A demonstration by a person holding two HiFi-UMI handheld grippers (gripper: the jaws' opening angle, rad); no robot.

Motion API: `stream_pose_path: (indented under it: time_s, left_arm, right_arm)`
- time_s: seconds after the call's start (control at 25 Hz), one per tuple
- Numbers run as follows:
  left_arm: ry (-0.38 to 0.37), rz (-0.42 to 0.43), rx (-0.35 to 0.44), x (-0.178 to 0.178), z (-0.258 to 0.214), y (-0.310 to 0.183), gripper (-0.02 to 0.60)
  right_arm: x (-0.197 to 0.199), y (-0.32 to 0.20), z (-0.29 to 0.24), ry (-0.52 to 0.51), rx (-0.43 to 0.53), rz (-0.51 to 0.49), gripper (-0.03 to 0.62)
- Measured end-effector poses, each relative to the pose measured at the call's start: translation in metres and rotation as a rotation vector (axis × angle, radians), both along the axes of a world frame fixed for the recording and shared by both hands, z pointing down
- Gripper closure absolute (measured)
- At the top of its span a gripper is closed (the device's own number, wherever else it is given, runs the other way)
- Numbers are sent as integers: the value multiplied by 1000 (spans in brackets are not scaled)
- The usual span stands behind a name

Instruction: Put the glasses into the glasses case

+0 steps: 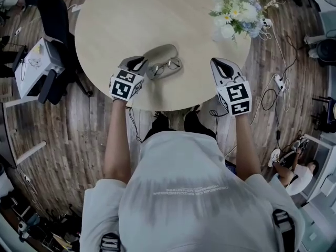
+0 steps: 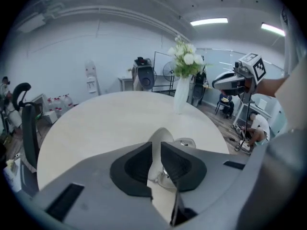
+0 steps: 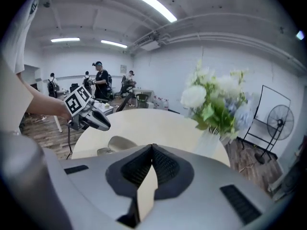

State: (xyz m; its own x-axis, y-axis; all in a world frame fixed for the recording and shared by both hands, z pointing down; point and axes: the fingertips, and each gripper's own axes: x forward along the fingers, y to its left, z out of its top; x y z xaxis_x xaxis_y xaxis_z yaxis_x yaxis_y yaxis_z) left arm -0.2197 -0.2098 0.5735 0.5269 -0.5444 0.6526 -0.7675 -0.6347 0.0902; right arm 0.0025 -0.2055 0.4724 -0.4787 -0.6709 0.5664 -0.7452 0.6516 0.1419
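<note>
An open grey glasses case [image 1: 161, 53] lies near the front edge of the round table [image 1: 121, 20]. Thin-framed glasses [image 1: 169, 66] rest on its nearer half. My left gripper [image 1: 140, 63] is at the case's left end, its pads nearly together on the case's edge. In the left gripper view the case [image 2: 162, 139] rises between the pads [image 2: 139, 164], with a bit of the glasses [image 2: 165, 175] behind the right pad. My right gripper [image 1: 218, 63] is shut with nothing in it, to the right of the case and apart from it. The right gripper view shows the case [image 3: 119, 143] at left.
A white vase of flowers [image 1: 237, 12] stands at the table's far right. A black office chair [image 1: 55, 14] and a cluttered side stand [image 1: 34, 62] are left of the table. Cables and a power strip [image 1: 278, 83] lie on the wooden floor at right.
</note>
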Motion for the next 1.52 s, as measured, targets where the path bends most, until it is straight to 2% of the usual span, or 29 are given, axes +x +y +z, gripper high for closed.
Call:
stream_pose_path:
  time_s: [0.16,0.28,0.44,0.6,0.96,1.52]
  left_arm:
    - [97,-113,141,-11,-67,-7,552]
    - [143,-164,244,-17,-117,-8,561]
    - [135,-172,378,-22,-175,-6,563]
    - [108,-155,469,-22,-218,0,563]
    - [90,-165,599,-26,-279,16,563]
    - [87,-169,706,-31,-333,22,563]
  right_arm:
    - [-8,-18,-58,-30,139,-30,592]
    - [-15,-27,-94,-48,212,-50,592]
    - [-26,-35,-130,-62,285,-78,592]
    - [-33,-37,-157,-73,338,-95,592]
    - [-37,-33,-202,-91,421,-102,592]
    - [-60,-23,-238,-98,494,-171,592]
